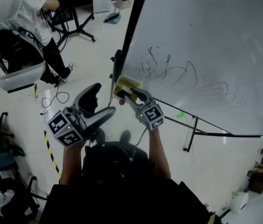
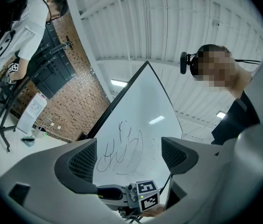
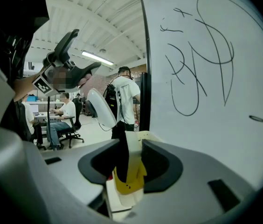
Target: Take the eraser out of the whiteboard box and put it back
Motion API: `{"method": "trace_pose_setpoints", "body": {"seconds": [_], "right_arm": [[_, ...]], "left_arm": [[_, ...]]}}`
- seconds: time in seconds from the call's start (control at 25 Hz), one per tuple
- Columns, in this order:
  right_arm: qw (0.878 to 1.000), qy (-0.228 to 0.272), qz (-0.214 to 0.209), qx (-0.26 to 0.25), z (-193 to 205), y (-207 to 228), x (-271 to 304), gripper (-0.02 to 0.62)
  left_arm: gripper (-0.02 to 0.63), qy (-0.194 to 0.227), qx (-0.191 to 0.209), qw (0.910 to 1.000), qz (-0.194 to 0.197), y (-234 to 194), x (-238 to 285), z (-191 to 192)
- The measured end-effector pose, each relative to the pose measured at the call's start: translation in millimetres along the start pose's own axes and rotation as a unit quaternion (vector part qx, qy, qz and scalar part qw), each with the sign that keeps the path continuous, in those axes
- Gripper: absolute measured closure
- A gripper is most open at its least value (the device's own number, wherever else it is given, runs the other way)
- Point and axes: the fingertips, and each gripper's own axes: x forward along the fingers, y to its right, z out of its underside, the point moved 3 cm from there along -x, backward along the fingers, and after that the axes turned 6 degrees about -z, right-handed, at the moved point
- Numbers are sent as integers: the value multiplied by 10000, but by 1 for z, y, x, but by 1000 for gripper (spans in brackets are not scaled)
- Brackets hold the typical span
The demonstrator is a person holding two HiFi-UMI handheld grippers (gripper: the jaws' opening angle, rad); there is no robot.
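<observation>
Right gripper view showed the right hand-held gripper (image 3: 130, 155) with its two dark jaws closed against the eraser (image 3: 131, 174), a yellow block with a dark strip down one side, held upright and pressed by a pad on either flank. Cream-coloured pieces showed just beyond and just beneath the jaws, close against the eraser. They looked like the whiteboard box (image 1: 128, 83), but whether the eraser sat inside it or just clear of it could not be told. From the head view the box was mounted at the lower left corner of the tilted whiteboard (image 1: 206, 55), beside its dark frame, and the right hand-held gripper reached straight to it, its jaws touching the box's near end. Black scribbles (image 1: 169, 71) covered the board above the box. The left hand-held gripper (image 2: 129, 155) was held well apart from the box, low and to the left, its jaws spread wide with nothing between them but the distant board. A person in a white shirt (image 1: 19, 8) stood on the floor (image 1: 89, 64) behind.
</observation>
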Motion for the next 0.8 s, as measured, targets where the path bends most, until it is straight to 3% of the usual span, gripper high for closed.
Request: {"method": "trace_pose_setpoints", "body": {"seconds": [0.8], "right_arm": [[9997,-174,56,-147,7,1,-1,405]], "left_arm": [[176,-21,-24,10000,-63,-1,5,6]]}}
